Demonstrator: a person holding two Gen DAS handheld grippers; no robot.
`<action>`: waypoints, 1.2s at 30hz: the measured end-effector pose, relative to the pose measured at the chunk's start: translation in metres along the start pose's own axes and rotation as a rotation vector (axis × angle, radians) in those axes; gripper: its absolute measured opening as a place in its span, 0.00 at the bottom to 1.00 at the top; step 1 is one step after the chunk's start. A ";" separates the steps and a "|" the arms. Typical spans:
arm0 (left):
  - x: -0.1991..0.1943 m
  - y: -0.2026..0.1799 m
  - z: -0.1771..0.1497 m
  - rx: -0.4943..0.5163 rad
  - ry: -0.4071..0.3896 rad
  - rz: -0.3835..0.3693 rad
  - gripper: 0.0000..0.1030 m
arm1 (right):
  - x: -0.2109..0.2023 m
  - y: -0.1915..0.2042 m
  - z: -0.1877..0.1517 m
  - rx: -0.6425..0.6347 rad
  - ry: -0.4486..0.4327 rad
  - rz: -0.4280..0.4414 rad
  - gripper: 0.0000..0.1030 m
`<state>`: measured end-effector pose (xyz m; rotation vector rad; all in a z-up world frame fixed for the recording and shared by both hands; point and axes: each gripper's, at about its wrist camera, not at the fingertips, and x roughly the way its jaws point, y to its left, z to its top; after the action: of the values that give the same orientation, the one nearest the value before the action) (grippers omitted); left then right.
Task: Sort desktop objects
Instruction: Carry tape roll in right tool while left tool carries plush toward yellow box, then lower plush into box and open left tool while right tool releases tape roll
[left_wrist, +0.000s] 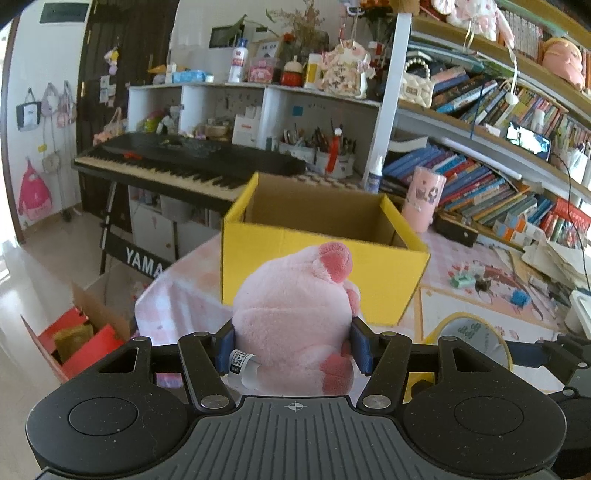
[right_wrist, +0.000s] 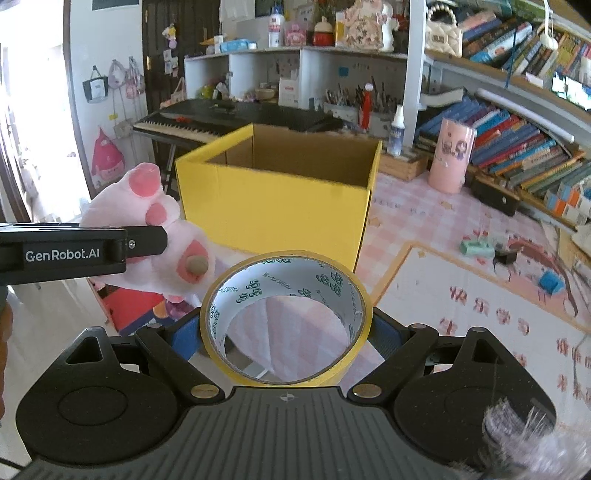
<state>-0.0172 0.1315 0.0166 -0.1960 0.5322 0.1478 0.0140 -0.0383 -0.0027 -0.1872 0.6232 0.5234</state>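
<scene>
My left gripper (left_wrist: 291, 349) is shut on a pink plush toy (left_wrist: 295, 317) and holds it in the air just in front of the open yellow cardboard box (left_wrist: 325, 284). My right gripper (right_wrist: 286, 332) is shut on a roll of yellow tape (right_wrist: 288, 321), held upright before the same box (right_wrist: 273, 210). In the right wrist view the plush (right_wrist: 173, 243) and the left gripper's arm (right_wrist: 81, 251) show at the left. In the left wrist view the tape roll (left_wrist: 469, 332) shows at the lower right. The box looks empty inside.
The pink checked tablecloth (right_wrist: 424, 229) has a light mat (right_wrist: 461, 314), a pink cylinder (right_wrist: 450, 158), a green item (right_wrist: 476, 248), a black clip (right_wrist: 506, 256) and a blue block (right_wrist: 551, 281). Bookshelves stand at the right. A keyboard (left_wrist: 184, 162) stands behind, a red box (left_wrist: 74, 343) on the floor.
</scene>
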 end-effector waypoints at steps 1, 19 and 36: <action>0.000 0.000 0.004 0.003 -0.011 0.002 0.57 | 0.000 -0.001 0.004 -0.005 -0.008 0.000 0.88; 0.046 -0.014 0.070 0.006 -0.136 0.022 0.57 | 0.033 -0.036 0.096 -0.039 -0.180 0.041 0.88; 0.114 -0.024 0.100 -0.003 -0.100 0.109 0.57 | 0.115 -0.080 0.148 -0.181 -0.158 0.060 0.88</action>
<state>0.1334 0.1410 0.0460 -0.1616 0.4433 0.2634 0.2101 -0.0123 0.0479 -0.2961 0.4286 0.6461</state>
